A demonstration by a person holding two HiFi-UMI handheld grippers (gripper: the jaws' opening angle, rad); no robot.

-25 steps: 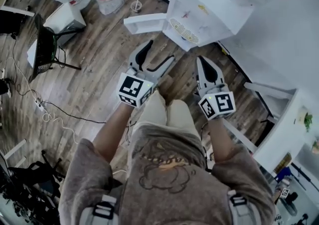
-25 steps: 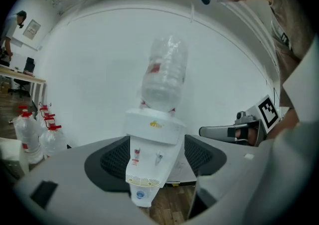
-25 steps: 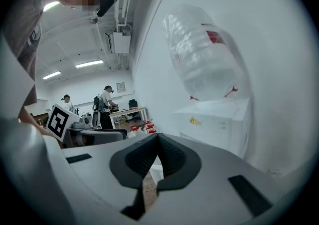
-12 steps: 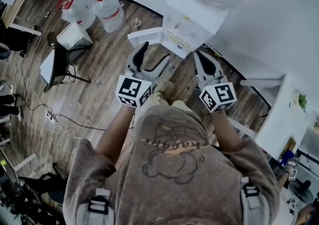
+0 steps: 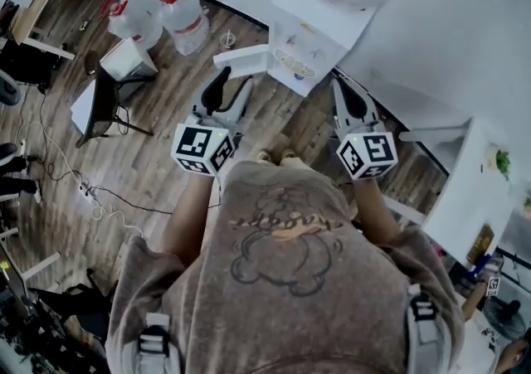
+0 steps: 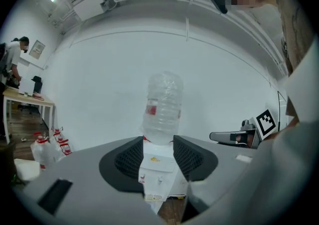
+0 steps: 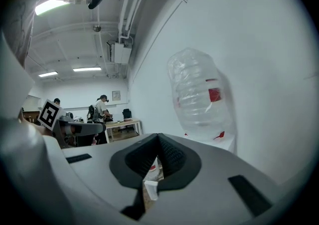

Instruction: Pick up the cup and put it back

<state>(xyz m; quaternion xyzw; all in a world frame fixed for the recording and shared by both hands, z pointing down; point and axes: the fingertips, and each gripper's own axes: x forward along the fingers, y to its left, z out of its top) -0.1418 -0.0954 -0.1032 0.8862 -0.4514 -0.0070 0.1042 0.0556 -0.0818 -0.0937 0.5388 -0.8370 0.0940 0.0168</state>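
Wood-plank flooring [image 5: 166, 123] runs to a white water dispenser [image 5: 309, 42] at the far wall. Against a second earlier, both tools sit higher and nearer that dispenser. The left gripper [image 6: 157, 144] has just been closing and its jaws now stand part-way apart on nothing. The right gripper [image 7: 158, 141] has its jaws together, empty. No cup shows in any view, so pickup is judged not yet begun.

Both my left gripper [image 5: 227, 92] and right gripper [image 5: 348, 97] have come closer to the water dispenser [image 5: 309, 42] — and my left fingers [image 5: 217, 86] have just been closing, nothing between them.
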